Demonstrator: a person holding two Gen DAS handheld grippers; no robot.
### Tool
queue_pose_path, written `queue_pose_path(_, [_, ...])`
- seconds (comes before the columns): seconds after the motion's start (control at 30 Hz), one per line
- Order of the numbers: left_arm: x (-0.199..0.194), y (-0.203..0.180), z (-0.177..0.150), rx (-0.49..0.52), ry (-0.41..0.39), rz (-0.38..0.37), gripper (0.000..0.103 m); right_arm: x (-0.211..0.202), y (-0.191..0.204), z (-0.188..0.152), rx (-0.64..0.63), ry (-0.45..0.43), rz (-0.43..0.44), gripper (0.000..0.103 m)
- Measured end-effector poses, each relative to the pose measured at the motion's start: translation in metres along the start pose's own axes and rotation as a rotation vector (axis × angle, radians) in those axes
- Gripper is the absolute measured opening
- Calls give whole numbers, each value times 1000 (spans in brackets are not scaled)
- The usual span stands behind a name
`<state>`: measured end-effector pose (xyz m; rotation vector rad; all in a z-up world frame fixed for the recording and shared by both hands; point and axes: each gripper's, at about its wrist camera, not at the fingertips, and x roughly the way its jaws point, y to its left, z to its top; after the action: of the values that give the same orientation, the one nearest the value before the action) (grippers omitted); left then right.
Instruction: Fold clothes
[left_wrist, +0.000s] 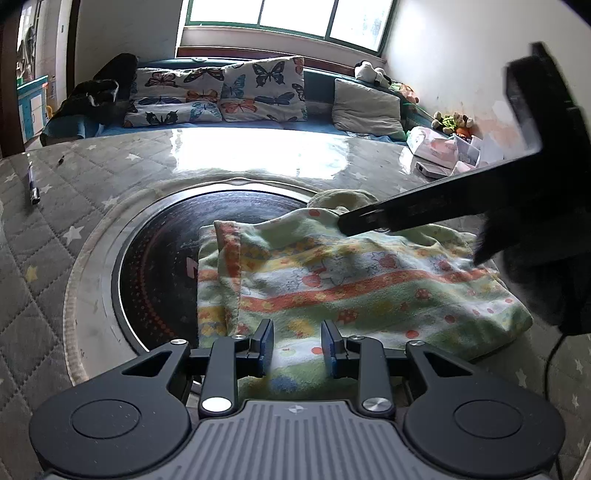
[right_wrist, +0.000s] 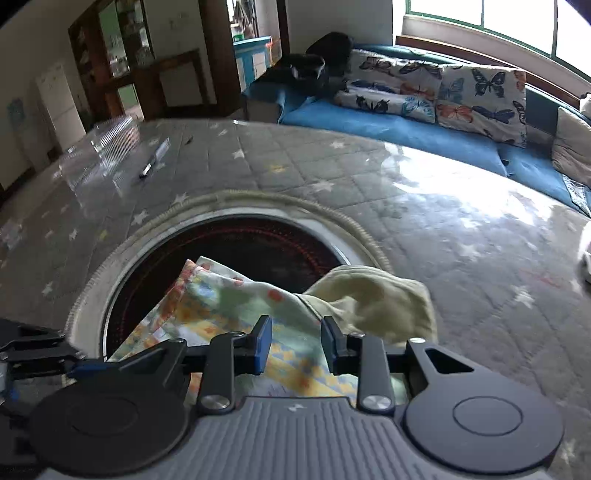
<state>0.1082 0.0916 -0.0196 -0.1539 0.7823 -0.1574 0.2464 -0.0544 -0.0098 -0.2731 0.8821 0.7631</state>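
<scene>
The patterned garment (left_wrist: 332, 280) lies bunched on the tabletop (left_wrist: 92, 192), half over the round black hotplate (left_wrist: 159, 258). It looks part-folded, so the next move probably calls for gripping an edge and carrying it across. The left gripper (left_wrist: 297, 347) and right gripper (right_wrist: 296, 343) hover over it, both jaws open, holding nothing. Only the right wrist view shows the pale green cuff (right_wrist: 373, 299) clearly; only the left shows the boxes (left_wrist: 439, 147).

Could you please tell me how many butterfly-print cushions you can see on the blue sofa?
2. One butterfly cushion lies low toward the sofa's left end; the other butterfly cushion stands beside it on the right. A plain grey cushion sits further right. Others may be hidden.
</scene>
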Motion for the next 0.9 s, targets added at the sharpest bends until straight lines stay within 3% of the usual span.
queue_pose_path(0.2, [-2, 3, -1, -13, 2, 4, 34, 17, 1, 8, 13, 3, -17, 36])
queue_pose_path(0.3, [-4, 2, 0, -12, -1, 15, 43, 4, 0, 6, 3, -12, -19, 43])
queue_pose_path(0.37, [-5, 0, 0, -10, -3, 26, 55, -9, 0, -2, -12, -19, -20, 46])
queue_pose_path(0.5, [-6, -5, 0, 2, -8, 49, 66, -32, -1, -20, -39, -32, -26, 52])
queue_pose_path(0.67, [-8, -12, -1, 14, -15, 81, 83, -55, 3, -56, -67, -44, -32, 53])
queue_pose_path(0.9, [-15, -16, -3, 12, -21, 134, 93, -76, 18, -102, -128, -70, -35, 56])
